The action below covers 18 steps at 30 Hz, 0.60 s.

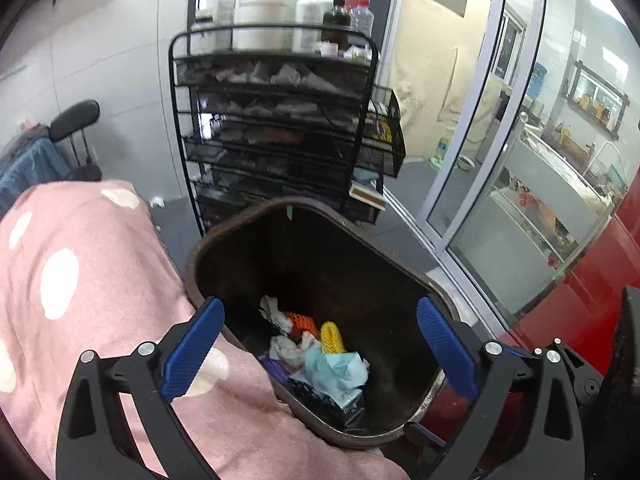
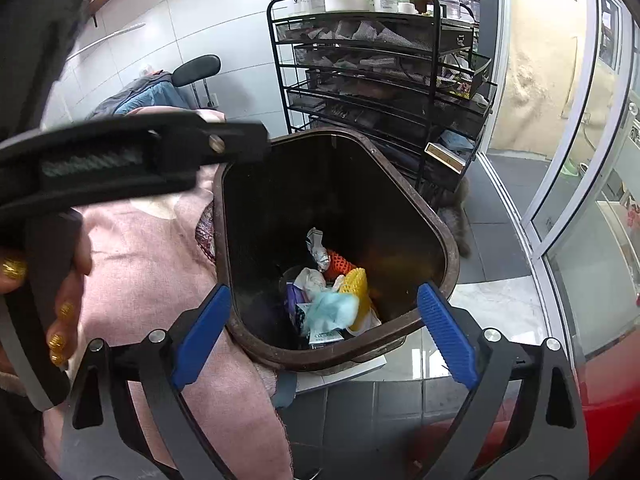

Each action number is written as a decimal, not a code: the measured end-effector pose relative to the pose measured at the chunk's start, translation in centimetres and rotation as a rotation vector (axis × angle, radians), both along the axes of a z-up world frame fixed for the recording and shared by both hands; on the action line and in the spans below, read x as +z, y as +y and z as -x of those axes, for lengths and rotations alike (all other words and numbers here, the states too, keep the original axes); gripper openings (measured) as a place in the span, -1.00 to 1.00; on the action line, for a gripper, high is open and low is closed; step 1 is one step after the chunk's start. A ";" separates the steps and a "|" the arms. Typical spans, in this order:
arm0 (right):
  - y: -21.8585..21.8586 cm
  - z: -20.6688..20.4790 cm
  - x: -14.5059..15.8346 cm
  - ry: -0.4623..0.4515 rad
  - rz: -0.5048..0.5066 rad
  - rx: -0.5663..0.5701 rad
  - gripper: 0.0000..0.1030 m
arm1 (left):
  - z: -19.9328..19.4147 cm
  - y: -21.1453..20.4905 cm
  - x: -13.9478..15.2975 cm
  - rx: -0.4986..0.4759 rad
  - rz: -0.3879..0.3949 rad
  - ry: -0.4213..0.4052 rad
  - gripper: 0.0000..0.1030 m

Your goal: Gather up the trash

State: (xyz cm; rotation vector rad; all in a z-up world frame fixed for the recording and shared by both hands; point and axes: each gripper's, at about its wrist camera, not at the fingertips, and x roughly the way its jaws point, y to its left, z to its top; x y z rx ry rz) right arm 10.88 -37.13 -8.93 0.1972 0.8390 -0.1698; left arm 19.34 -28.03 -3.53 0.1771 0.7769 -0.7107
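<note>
A bed or couch covered by a pink blanket [image 1: 100, 280] with white dots is seen at the left in both views; the blanket's edge hangs down beside a dark brown trash bin [image 2: 436, 236], which is pressed against it. The bin is stood on a floor of dark grey tiles [image 2: 344, 404], with a pale flat sheet [image 2: 360, 372] seen under its near edge. Inside the bin, on its bottom, crumpled white paper [image 1: 272, 312], an orange foam net [image 1: 298, 322], a yellow foam net [image 1: 332, 338] and a light blue wad [image 1: 336, 368] are piled together. Behind the bin, a black wire rack [image 1: 276, 128] is stood on the same floor, its top tier loaded with white bottles [image 1: 260, 12].
</note>
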 end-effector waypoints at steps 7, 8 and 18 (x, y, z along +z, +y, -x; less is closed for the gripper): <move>0.0 -0.1 -0.1 0.009 0.006 -0.004 0.81 | 0.8 1.1 1.3 0.004 0.034 -0.042 0.90; 0.2 0.0 0.0 0.008 0.008 -0.004 0.81 | 1.0 1.4 1.4 0.008 0.037 -0.048 0.90; 1.4 -0.3 0.8 -0.025 0.023 0.015 0.81 | 3.3 6.0 3.2 0.081 0.123 -0.106 0.90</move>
